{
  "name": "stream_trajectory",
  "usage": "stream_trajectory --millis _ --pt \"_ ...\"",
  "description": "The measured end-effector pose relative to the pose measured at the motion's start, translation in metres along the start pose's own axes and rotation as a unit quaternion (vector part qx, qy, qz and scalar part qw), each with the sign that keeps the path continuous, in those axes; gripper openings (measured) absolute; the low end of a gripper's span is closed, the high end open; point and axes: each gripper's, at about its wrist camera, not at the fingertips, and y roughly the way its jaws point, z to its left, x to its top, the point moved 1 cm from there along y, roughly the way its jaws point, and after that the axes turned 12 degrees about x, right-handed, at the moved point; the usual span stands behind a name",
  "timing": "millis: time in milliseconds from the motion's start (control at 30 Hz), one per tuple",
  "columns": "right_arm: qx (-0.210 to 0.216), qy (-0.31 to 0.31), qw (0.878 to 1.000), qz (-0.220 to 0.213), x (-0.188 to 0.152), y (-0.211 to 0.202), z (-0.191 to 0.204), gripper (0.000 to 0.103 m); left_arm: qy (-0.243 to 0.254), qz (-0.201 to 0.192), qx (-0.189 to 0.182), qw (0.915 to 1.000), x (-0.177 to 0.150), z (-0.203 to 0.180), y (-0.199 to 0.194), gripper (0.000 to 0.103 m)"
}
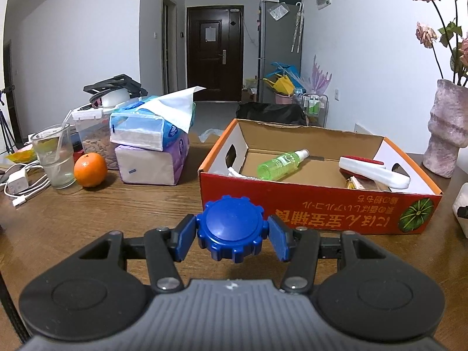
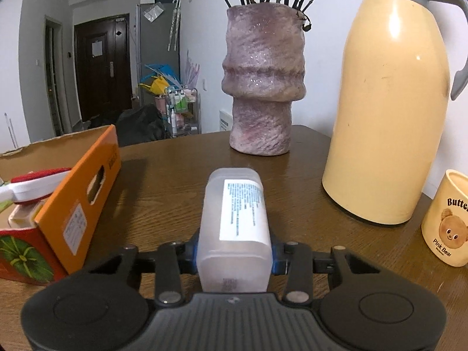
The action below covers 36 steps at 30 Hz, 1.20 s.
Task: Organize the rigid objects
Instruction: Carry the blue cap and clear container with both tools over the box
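My left gripper (image 1: 232, 235) is shut on a blue ridged cap (image 1: 232, 231), held above the wooden table just in front of the orange cardboard box (image 1: 318, 207). The box holds a green spray bottle (image 1: 280, 161) and a white and red brush (image 1: 374, 171). My right gripper (image 2: 234, 253) is shut on a translucent white bottle (image 2: 237, 228) with a printed label, lying along the fingers. The box (image 2: 73, 204) is to its left in the right wrist view.
A pink vase (image 2: 263, 82) with dried flowers, a cream thermos jug (image 2: 389, 111) and a bear mug (image 2: 447, 222) stand at the right. Tissue packs (image 1: 149, 146), an orange (image 1: 90, 169), a glass (image 1: 55, 158) and cables (image 1: 20, 187) lie at the left.
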Motion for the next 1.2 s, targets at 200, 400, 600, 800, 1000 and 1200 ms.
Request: stream_trajectory --millis 200,400,600,800,1000,1200 --pt "0.007 -0.004 1.000 -0.023 -0.002 -0.018 0.003 0.040 -0.008 -0.001 -0.002 1.0000 -0.001 0.005 -0.007 0.055" --pt "0.019 0.000 0.999 -0.037 -0.006 -0.037 0.006 0.040 -0.012 -0.003 -0.005 0.9999 -0.002 0.010 -0.014 0.055" --pt "0.035 -0.004 0.998 -0.047 -0.014 -0.061 0.014 0.040 -0.018 -0.006 -0.007 0.9998 -0.004 0.016 -0.024 0.055" --pt "0.057 -0.013 0.997 -0.054 -0.024 -0.085 0.028 0.040 -0.026 -0.009 -0.008 0.9996 -0.004 0.025 -0.033 0.055" --pt "0.086 -0.027 0.994 -0.061 -0.035 -0.113 0.048 0.040 -0.030 -0.016 -0.014 0.9993 -0.005 0.032 -0.045 0.055" --pt "0.118 -0.040 0.990 -0.072 -0.047 -0.137 0.072 0.040 -0.030 -0.024 -0.022 0.9990 -0.006 0.032 -0.059 0.055"
